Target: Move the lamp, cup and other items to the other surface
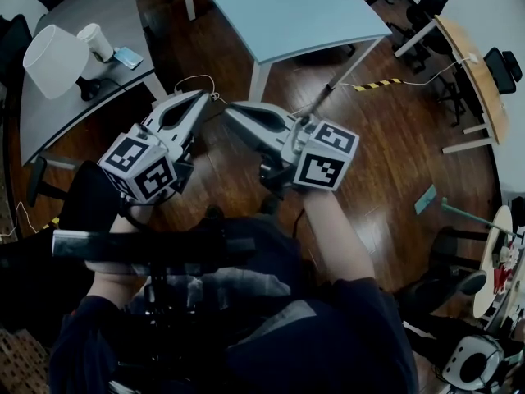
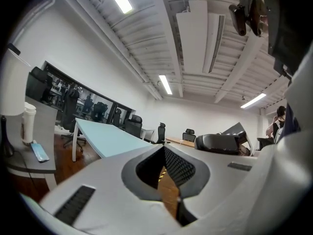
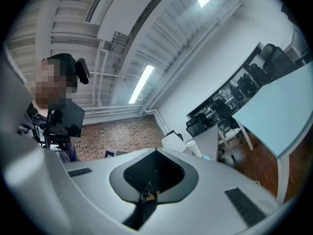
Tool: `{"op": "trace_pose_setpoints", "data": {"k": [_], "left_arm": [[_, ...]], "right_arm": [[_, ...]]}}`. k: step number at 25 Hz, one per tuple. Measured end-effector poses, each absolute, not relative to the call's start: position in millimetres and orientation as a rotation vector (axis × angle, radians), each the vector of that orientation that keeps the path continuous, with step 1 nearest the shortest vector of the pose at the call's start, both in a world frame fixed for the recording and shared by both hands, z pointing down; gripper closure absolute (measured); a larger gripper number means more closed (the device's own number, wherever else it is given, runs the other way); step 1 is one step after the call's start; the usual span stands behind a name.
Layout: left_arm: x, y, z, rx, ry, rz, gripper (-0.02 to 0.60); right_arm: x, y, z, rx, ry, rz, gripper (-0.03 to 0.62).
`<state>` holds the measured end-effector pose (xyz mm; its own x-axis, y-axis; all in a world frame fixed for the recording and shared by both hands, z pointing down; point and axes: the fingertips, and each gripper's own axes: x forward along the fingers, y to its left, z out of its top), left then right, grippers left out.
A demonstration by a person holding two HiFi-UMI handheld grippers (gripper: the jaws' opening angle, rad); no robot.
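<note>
A white-shaded lamp (image 1: 56, 60), a white cup (image 1: 97, 41) and a flat blue item (image 1: 129, 57) stand together on the grey table (image 1: 74, 113) at the upper left. The left gripper view also shows the cup (image 2: 28, 122) and the blue item (image 2: 39, 151) at its left edge. My left gripper (image 1: 205, 97) and right gripper (image 1: 230, 109) are both held in the air over the wooden floor, between the two tables and well short of the grey one. Their tips lie close together. Both are shut with nothing between the jaws, as with the left gripper (image 2: 164, 148) and right gripper (image 3: 156, 151) in their own views.
A light blue table (image 1: 287, 11) on white legs stands ahead. A curved wooden desk (image 1: 480, 72) and office chairs (image 1: 500, 64) are at the right. A cable (image 1: 197, 80) lies on the floor, and yellow-black tape (image 1: 377, 84) marks the floor by a table leg.
</note>
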<state>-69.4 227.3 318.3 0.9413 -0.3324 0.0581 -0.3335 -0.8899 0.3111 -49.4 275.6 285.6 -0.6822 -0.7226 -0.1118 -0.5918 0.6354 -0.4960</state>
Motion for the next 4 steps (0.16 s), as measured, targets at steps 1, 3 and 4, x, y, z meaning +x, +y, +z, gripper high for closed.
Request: {"op": "trace_pose_setpoints", "data": {"k": [1,3,4], "left_arm": [[-63,228,317,2.781,-0.489,0.009,0.589],[-50,228,316,2.784,-0.489,0.014,0.589],[-44,228,315,2.783,-0.49,0.015,0.589]], "right_arm": [[-43,275,285,-1.058,2.553,-0.621,0.617],[-30,274,284,-1.057,2.546,-0.628,0.617],[-24,274,284,-1.056,2.544,-0.632,0.617]]}}
